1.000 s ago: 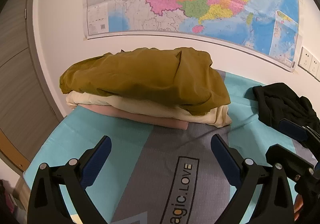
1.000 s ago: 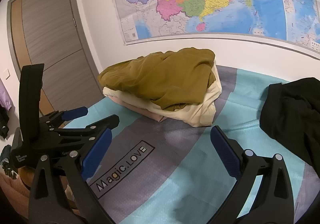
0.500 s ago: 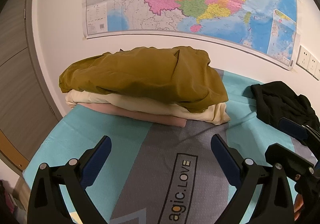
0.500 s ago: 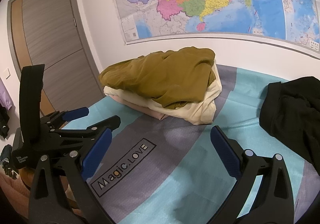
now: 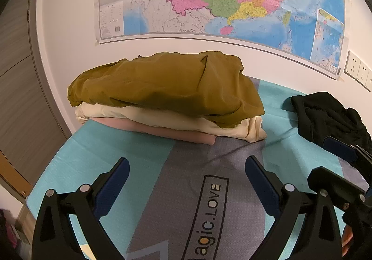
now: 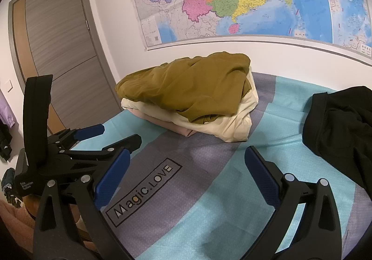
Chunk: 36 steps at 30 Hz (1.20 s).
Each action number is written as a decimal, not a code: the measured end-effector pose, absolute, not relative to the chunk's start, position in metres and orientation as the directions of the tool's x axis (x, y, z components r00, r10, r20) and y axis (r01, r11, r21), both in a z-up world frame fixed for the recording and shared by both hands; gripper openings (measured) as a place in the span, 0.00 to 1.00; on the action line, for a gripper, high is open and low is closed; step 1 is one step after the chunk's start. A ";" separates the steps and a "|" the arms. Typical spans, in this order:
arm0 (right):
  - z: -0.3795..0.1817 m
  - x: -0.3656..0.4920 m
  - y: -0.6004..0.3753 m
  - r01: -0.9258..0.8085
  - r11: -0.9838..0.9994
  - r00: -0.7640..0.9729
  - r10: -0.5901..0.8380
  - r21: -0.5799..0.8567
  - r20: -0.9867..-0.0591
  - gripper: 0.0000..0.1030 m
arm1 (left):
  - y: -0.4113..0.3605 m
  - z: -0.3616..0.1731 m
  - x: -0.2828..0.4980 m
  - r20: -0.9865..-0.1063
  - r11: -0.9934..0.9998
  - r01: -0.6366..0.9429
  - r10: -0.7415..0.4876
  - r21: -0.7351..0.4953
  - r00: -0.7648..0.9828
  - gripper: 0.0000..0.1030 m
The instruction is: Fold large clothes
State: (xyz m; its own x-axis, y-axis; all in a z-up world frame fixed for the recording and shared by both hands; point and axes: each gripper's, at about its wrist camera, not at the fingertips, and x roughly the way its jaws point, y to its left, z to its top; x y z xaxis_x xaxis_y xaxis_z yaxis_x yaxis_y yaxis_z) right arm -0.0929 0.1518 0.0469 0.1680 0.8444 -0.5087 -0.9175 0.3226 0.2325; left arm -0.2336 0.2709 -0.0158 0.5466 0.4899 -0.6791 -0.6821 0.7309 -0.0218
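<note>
Both sets of jaws stand wide apart and hold nothing: my left gripper and my right gripper hover side by side above the bed, over its grey stripe and the printed label.

Against the wall sits a stack of folded clothes: an olive piece on top, a cream one under it, a pink one at the bottom. That part looks finished to me. The work left, as I judge it, is the black garment, lying crumpled on the bed to my right, well apart from the stack and nearer my right gripper.

To do this step well, I would bring the right gripper over first and look for a real edge, a hem, shoulder or collar, rather than biting into the middle of the heap. From here the cloth is too dark and bunched for me to tell which edge is which, so I would lift one corner gently and let the fabric hang to show its shape. Then the left gripper takes the matching corner, and together we drag the piece onto the bare middle of the bed and spread it flat before any fold.

A dark, loose fabric may slip or come up in several layers, so I would pinch thin and keep the pull slow. I would also keep clear of the folded stack.
</note>
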 end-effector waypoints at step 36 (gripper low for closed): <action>0.045 -0.093 0.153 -0.918 0.319 0.161 0.843 0.235 -0.513 0.94 | 0.272 -0.022 -0.232 -0.694 0.728 -0.685 0.475 -0.037 0.542 0.93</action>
